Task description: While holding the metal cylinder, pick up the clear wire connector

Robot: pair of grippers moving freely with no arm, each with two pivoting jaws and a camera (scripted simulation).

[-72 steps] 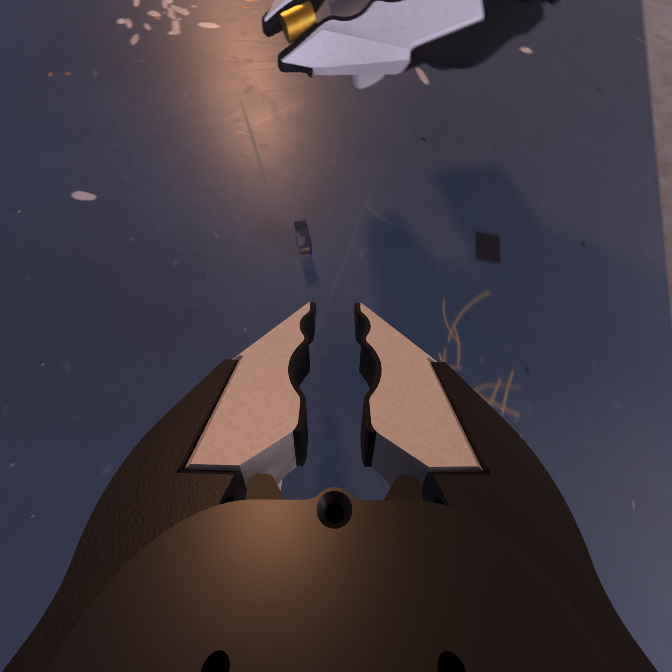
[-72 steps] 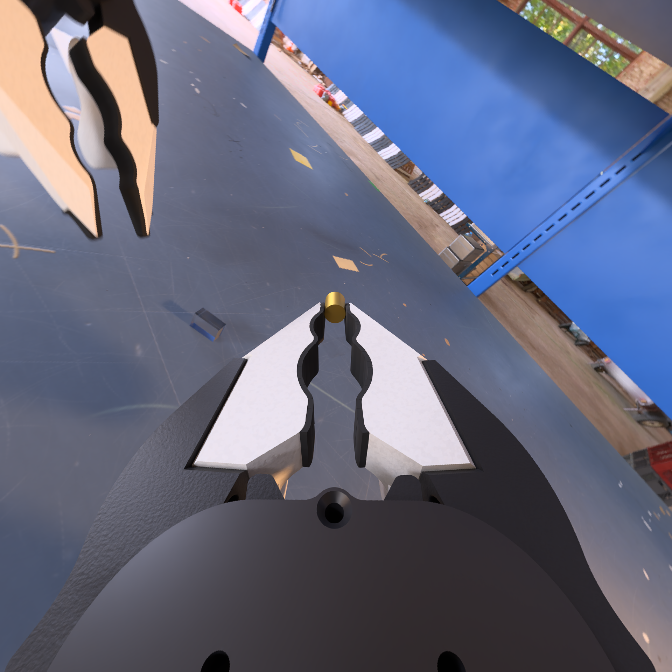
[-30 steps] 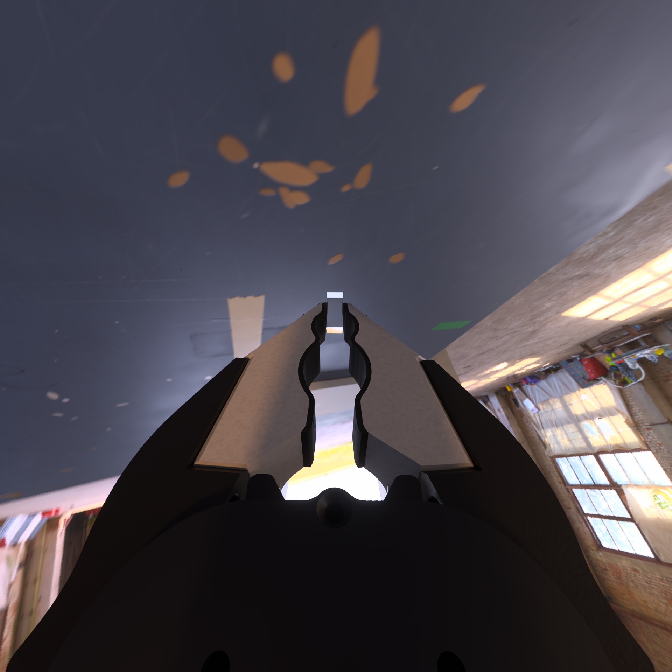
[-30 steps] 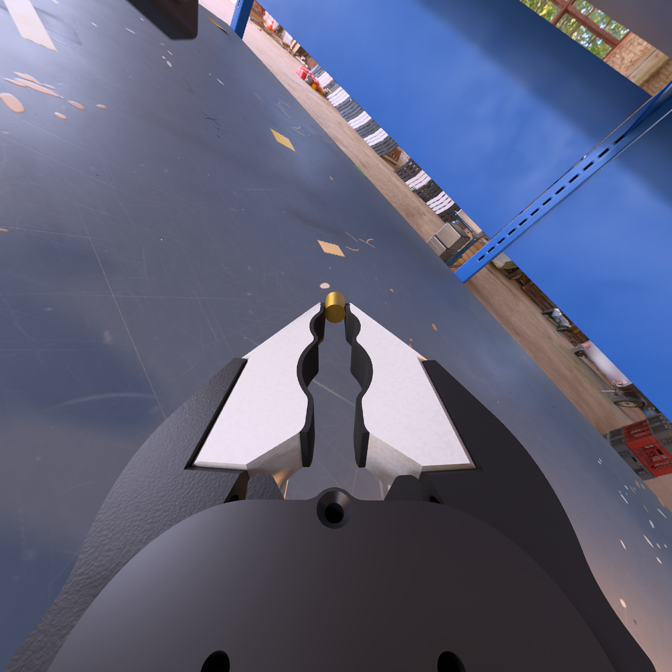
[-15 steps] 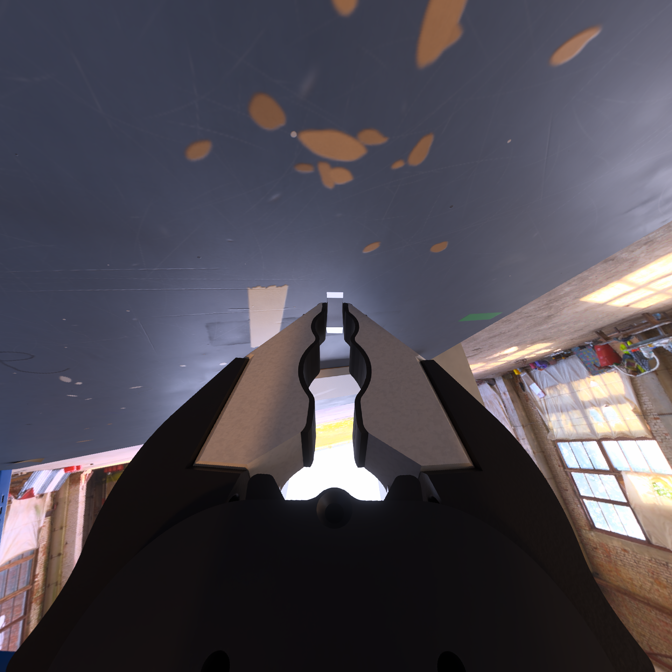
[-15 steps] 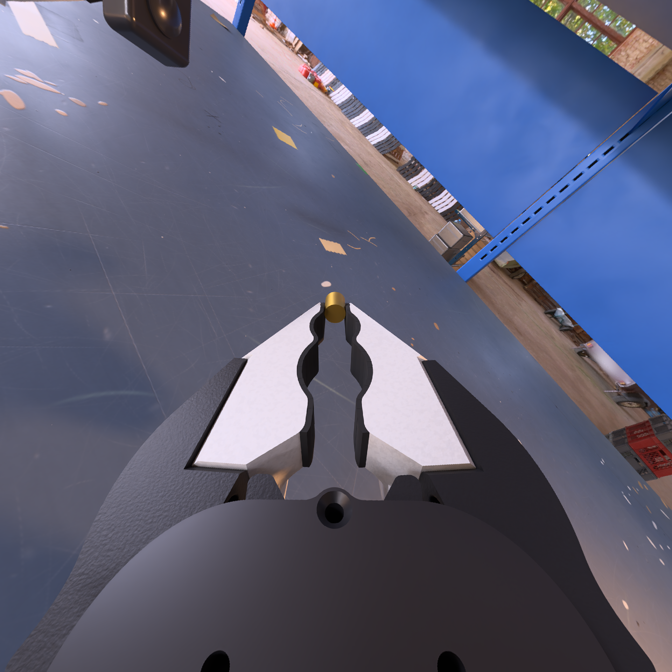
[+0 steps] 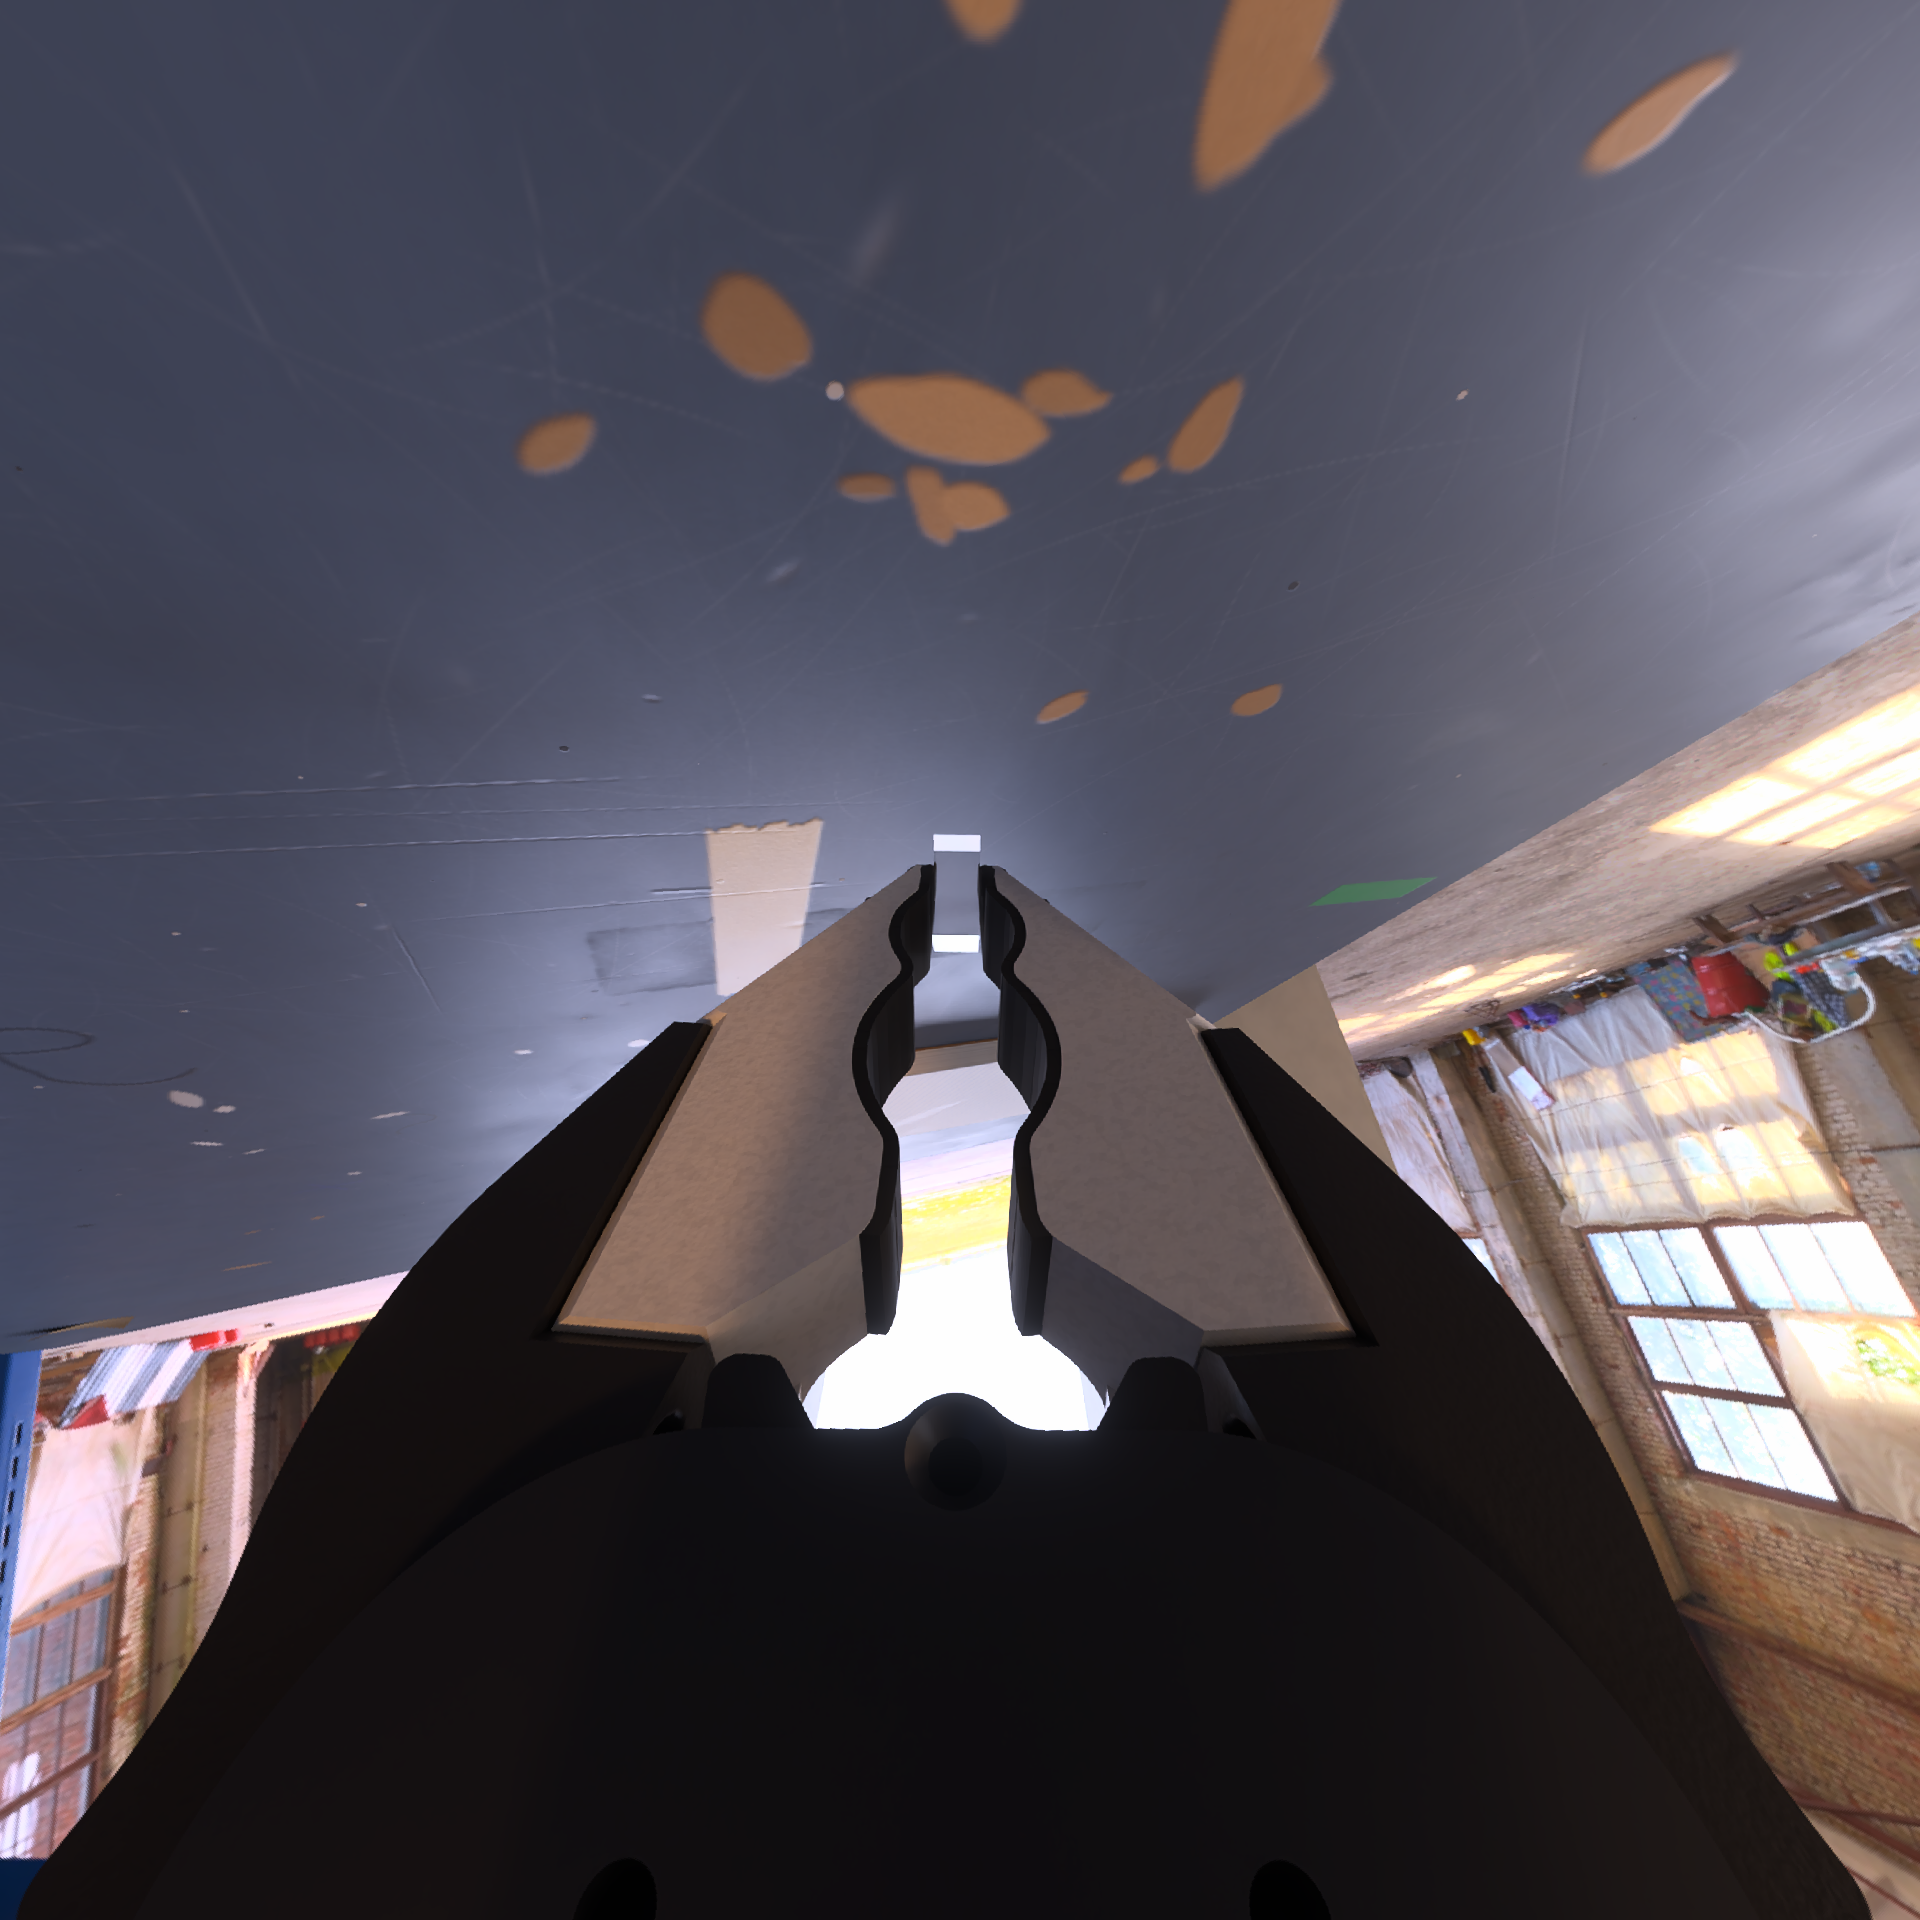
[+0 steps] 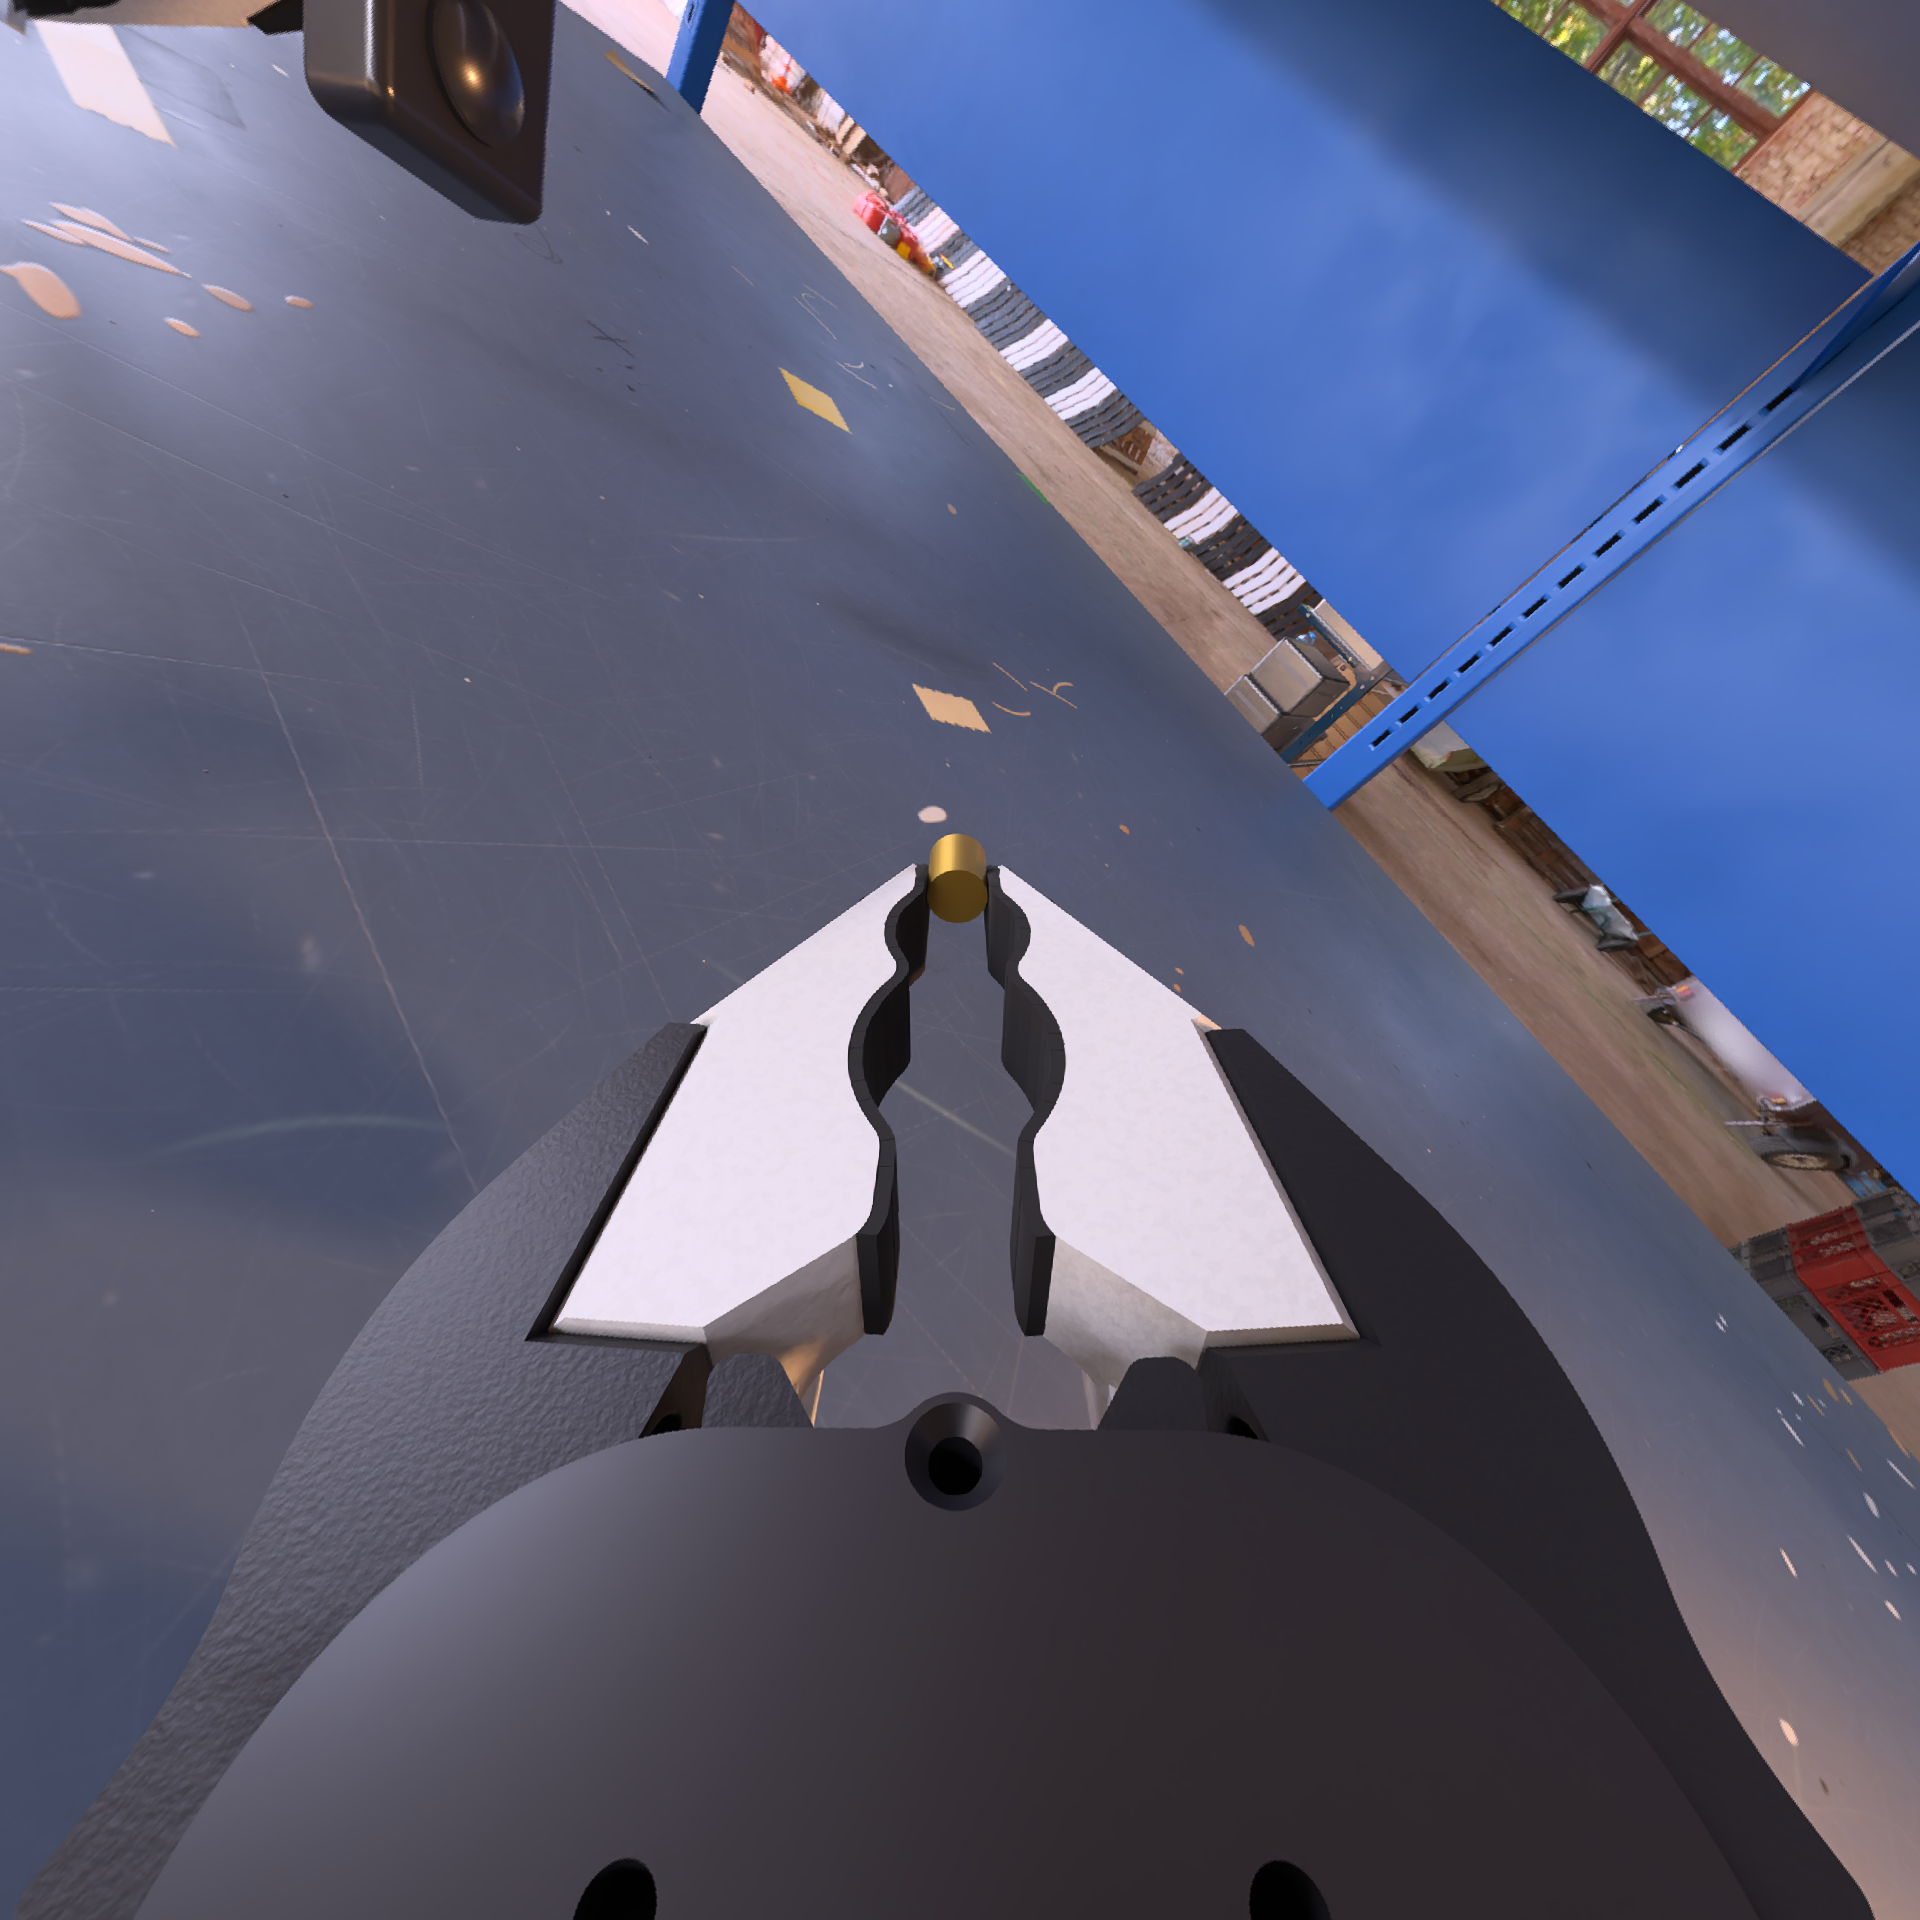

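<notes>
My left gripper [image 7: 956, 883] is shut on the clear wire connector [image 7: 956, 896], a small see-through block pinched between the fingertips and held up off the dark table [image 7: 416, 520]. Its top and bottom edges show as white bars. My right gripper [image 8: 956, 888] is shut on the metal cylinder [image 8: 956, 878], a short brass-coloured piece gripped at the fingertips above the table [image 8: 416, 675]. The back of the left gripper's body [image 8: 436, 94] shows at the top left of the right wrist view.
The dark blue-grey table carries tan paint chips [image 7: 945, 416] and a strip of tape [image 7: 758, 904]. Its edge runs along the right [image 8: 1195, 623]. A blue shelving rack [image 8: 1558, 582] and red crates [image 8: 1860, 1278] stand beyond it. Brick walls with windows [image 7: 1714, 1330] are behind.
My left gripper went from open above the connector on the table to shut on it and lifted, now tilting further up. Its body has come lower into the right wrist view. The right gripper keeps the cylinder.
</notes>
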